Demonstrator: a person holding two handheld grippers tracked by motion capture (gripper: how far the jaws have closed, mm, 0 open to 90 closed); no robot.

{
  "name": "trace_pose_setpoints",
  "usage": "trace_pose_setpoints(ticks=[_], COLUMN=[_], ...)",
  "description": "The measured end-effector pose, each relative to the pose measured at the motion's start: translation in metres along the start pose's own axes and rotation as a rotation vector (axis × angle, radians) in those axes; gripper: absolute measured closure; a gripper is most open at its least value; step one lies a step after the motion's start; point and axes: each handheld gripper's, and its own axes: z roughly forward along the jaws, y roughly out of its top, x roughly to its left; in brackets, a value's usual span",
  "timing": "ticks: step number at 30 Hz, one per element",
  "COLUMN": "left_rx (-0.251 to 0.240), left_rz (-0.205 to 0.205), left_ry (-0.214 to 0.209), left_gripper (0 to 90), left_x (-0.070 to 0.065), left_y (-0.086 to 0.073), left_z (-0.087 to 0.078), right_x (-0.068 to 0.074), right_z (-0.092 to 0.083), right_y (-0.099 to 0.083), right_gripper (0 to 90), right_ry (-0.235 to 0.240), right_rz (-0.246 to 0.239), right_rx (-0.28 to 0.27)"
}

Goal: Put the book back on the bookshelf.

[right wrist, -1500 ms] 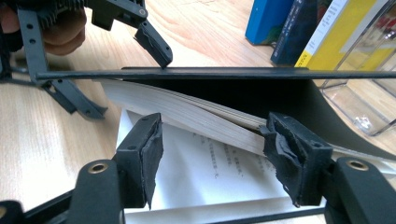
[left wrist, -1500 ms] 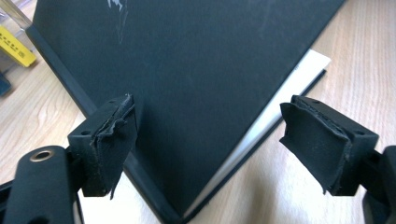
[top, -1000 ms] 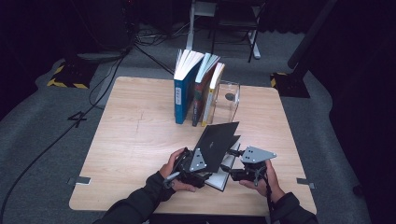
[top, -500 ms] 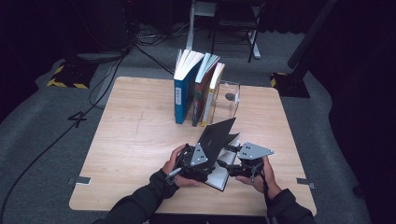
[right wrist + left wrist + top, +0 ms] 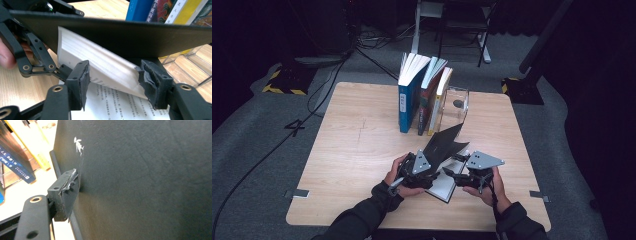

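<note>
Pale wooden table [image 5: 347, 150] — at its far side a row of upright books [image 5: 422, 92] against a clear plastic bookend [image 5: 455, 105]. Near the front edge lies the black-covered open book [image 5: 443, 145], cover raised, printed pages [image 5: 117, 105] flat beneath. Left gripper [image 5: 416, 167]: jaws have just been closing, one pad [image 5: 65, 195] touching the black cover; the other is hidden, so grasp cannot be told. Right gripper [image 5: 112, 82]: jaws closing too, set either side of a lifted sheaf of pages — not clamped.

My second left finger hidden behind the raised black book cover [image 5: 140, 177], standing books' [image 5: 165, 10] tops cut off, printed page text [image 5: 120, 105] too blurred to read
</note>
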Motion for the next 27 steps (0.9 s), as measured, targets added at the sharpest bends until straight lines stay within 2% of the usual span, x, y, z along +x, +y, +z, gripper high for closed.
trace_pose_setpoints(ticks=[8, 11, 14, 17, 20, 22, 27], left_rx=[-0.002, -0.012, -0.018, -0.028, -0.032, -0.034, -0.052], left_rz=[0.042, 0.040, 0.040, 0.026, 0.029, 0.026, 0.028], left_ry=[0.018, 0.017, 0.015, 0.010, 0.013, 0.013, 0.016], left_gripper=[34.2, 36.7, 39.2, 40.9, 42.4, 44.0, 48.0], left_x=[-0.001, 0.001, 0.003, 0.006, 0.008, 0.009, 0.013], left_y=[0.001, 0.000, 0.000, 0.000, 0.000, 0.000, -0.001], left_z=[-0.002, -0.004, -0.005, -0.007, -0.008, -0.010, -0.013], right_x=[-0.005, -0.010, -0.019, -0.030, -0.040, -0.045, -0.060], right_z=[-0.007, -0.013, -0.023, -0.032, -0.037, -0.041, -0.045], right_y=[-0.002, -0.003, -0.006, -0.015, -0.027, -0.034, -0.050], right_gripper=[40.4, 39.3, 38.1, 37.6, 36.5, 36.2, 36.0], right_ry=[-0.011, -0.017, -0.042, -0.077, -0.123, -0.147, -0.173], right_rz=[0.013, 0.019, 0.013, 0.033, 0.057, 0.044, 0.094], right_rx=[-0.021, -0.022, -0.020, -0.010, 0.018, 0.035, 0.064])
